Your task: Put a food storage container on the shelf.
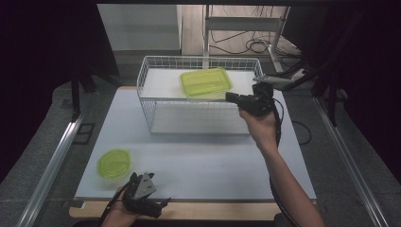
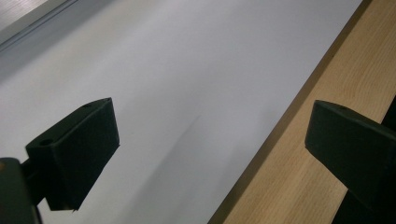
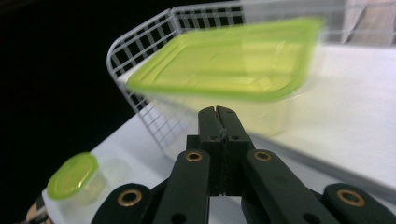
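While the left gripper point(image 1: 163, 203) rests at the table's point(image 1: 198, 165) near edge with jaws spread wide and empty, a round tub point(image 1: 114, 163) sits just beyond it. Farther right, a rectangular box point(image 1: 205, 82) lies in the wire basket point(image 1: 146, 80); the right gripper point(image 1: 230, 97), jaws pressed together, is beside it.

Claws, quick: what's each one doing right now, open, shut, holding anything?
Left claw: open, holding nothing, over the table's near edge.
Right claw: shut, holding nothing, beside the rectangular box.
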The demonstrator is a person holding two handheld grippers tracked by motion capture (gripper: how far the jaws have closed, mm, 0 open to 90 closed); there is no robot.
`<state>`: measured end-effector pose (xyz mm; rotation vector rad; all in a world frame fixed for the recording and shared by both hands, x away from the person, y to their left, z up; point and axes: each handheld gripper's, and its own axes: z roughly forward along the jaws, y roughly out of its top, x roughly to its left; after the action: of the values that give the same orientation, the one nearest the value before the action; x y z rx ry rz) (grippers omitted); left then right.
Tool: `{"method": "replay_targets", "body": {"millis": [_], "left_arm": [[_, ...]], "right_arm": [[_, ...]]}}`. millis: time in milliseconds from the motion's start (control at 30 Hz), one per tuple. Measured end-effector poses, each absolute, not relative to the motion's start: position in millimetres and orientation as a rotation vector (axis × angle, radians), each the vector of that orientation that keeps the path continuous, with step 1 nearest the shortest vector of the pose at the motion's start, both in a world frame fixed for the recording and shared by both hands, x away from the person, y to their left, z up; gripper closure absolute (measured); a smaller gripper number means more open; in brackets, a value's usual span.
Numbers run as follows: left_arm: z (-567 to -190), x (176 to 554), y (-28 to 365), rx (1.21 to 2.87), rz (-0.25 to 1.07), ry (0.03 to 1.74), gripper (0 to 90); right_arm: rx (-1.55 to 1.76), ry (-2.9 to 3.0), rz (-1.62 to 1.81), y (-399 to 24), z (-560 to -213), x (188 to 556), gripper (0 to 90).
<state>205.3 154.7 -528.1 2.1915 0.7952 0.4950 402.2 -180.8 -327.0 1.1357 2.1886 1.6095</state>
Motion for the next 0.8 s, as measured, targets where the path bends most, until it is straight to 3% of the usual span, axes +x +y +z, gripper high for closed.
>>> {"method": "replay_targets", "body": {"millis": [333, 800], "left_arm": [[-529, 205, 157, 2.201, 0.494, 0.796, 2.8], [-531, 205, 154, 2.222, 0.484, 0.788, 2.8]], "right_arm": [[1.007, 2.292, 1.502, -132, -353, 409, 89.4], [1.02, 2.297, 1.462, -109, -358, 433, 89.4]]}}
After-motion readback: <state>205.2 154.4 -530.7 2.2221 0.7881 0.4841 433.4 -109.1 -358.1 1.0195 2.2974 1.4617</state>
